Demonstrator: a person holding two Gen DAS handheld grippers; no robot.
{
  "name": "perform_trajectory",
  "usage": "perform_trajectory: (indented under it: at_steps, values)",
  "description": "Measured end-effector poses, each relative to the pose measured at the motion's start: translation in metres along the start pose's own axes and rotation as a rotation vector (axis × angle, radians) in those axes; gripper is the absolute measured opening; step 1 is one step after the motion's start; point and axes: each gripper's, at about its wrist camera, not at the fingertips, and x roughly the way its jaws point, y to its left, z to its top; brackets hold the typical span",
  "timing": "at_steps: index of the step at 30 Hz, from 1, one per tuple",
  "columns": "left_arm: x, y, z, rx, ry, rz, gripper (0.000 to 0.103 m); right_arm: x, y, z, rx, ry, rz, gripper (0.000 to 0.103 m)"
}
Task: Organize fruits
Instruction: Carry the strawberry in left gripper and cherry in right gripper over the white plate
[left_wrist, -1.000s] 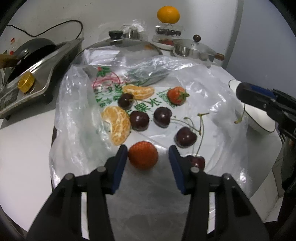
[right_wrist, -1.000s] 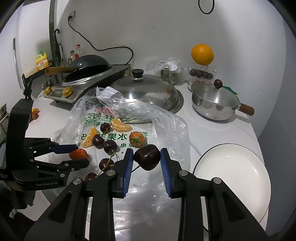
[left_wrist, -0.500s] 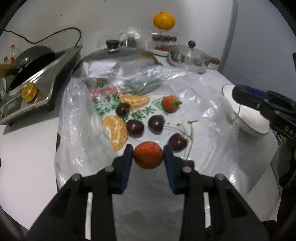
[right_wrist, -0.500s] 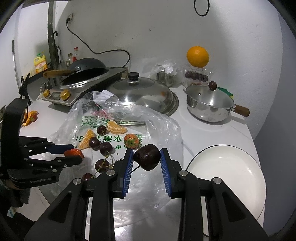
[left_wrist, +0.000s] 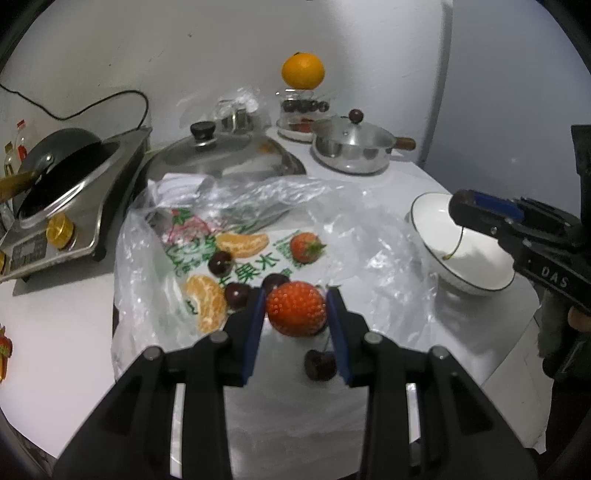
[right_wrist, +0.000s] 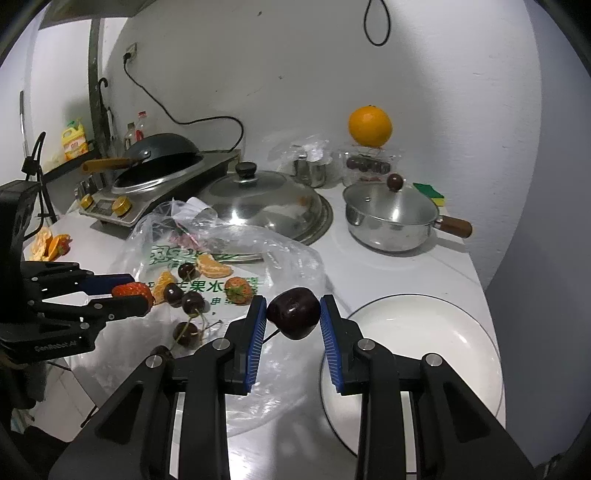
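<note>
A strawberry (left_wrist: 296, 308) is clamped in the left claw (left_wrist: 296, 314) and a cherry (right_wrist: 293, 313) in the right claw (right_wrist: 293, 317), both lifted clear of the plastic bag (right_wrist: 280, 258), apparently for sorting onto the white plate (right_wrist: 461, 332).

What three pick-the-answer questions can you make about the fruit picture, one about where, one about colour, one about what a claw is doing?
1. Where is the orange?
A. on the plate
B. on a clear box by the wall
C. in the wok

2. What colour is the plate?
A. white
B. blue
C. green

3. What is the left claw doing?
A. hanging open
B. holding a cherry
C. holding a strawberry

Answers:
1 B, it sits atop the box at the back.
2 A, white with a thin dark rim.
3 C, the red berry is pinched between both pads.
</note>
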Motion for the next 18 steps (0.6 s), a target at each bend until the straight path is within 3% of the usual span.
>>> perform_trajectory:
  at_steps: [18]
  values:
    - [-0.004, -0.058, 0.025, 0.062, -0.036, -0.044, 0.035, -0.022, -0.052, -0.014, 0.051, -0.018, -0.038, 0.032]
